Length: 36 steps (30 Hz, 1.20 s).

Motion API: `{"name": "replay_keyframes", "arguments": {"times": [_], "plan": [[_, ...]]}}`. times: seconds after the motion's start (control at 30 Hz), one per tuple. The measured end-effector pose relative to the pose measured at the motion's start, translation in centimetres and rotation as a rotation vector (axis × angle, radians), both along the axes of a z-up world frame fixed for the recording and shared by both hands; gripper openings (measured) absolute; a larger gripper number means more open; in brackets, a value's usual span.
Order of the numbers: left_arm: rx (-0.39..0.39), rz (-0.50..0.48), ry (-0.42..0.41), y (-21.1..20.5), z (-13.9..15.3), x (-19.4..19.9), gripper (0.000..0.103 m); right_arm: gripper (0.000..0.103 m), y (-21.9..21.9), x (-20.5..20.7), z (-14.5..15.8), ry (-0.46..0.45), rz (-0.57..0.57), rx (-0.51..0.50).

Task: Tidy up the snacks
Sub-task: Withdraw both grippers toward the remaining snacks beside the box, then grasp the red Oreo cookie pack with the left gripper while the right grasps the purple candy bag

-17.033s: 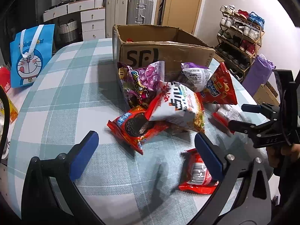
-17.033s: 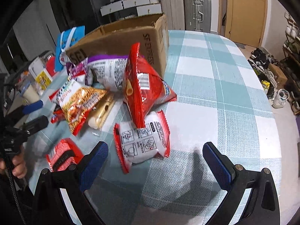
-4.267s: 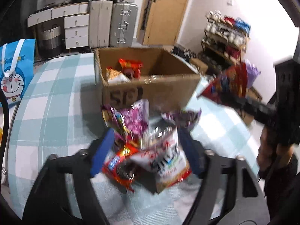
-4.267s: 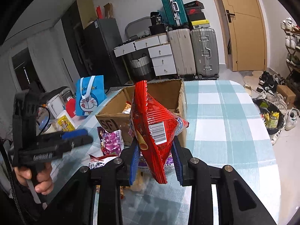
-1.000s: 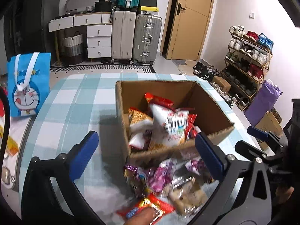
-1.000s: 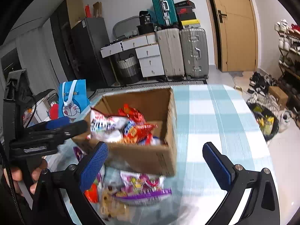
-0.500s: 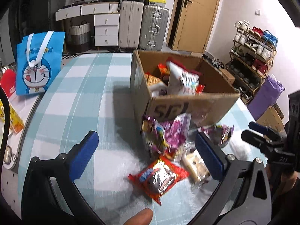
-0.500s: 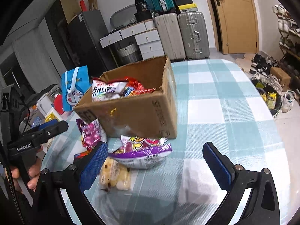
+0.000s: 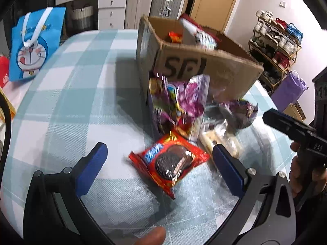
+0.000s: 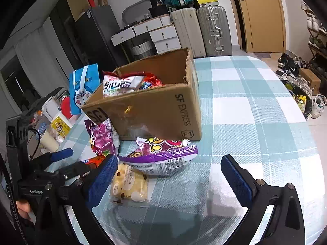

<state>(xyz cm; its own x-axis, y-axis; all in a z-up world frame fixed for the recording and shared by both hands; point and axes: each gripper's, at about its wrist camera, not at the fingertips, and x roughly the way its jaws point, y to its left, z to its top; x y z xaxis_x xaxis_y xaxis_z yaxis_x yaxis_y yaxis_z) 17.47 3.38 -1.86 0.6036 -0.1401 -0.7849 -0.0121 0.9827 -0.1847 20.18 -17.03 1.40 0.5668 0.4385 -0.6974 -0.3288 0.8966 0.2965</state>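
While unboxed: four snack packs (image 10: 130, 183), one cardboard box (image 10: 163, 110).

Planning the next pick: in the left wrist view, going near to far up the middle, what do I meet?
Red cookie packet → purple candy bag → cardboard box → suitcases against the far wall.

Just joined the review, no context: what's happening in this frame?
A person with two handheld grippers is sorting snacks into a cardboard SF Express box on a checked tablecloth. Several packets are already inside. Both the left gripper and right gripper are open and empty. A red cookie packet, a purple bag, a purple candy bag and a pale bread packet lie outside the box.
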Motion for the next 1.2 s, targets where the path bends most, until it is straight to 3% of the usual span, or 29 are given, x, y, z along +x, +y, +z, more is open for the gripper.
{"name": "replay_keyframes", "arguments": {"times": [0.47,0.67,0.9,1.2], "plan": [[-0.045,0.054,0.060,0.8,-2.3,2.2,0.102,0.102,1.6,2.0,-0.3,0.009,-0.012,-0.007],[0.011,0.046,0.070,0.3,-2.6,3.0,0.102,0.102,2.3,3.6,-0.7,0.026,-0.021,-0.031],[0.025,0.026,0.084,1.1,-2.6,2.2,0.102,0.102,1.7,3.2,-1.8,0.094,0.015,-0.084],[0.035,0.033,0.096,2.6,-2.6,1.3,0.102,0.102,1.0,1.8,-2.5,0.104,0.062,-0.111]]}}
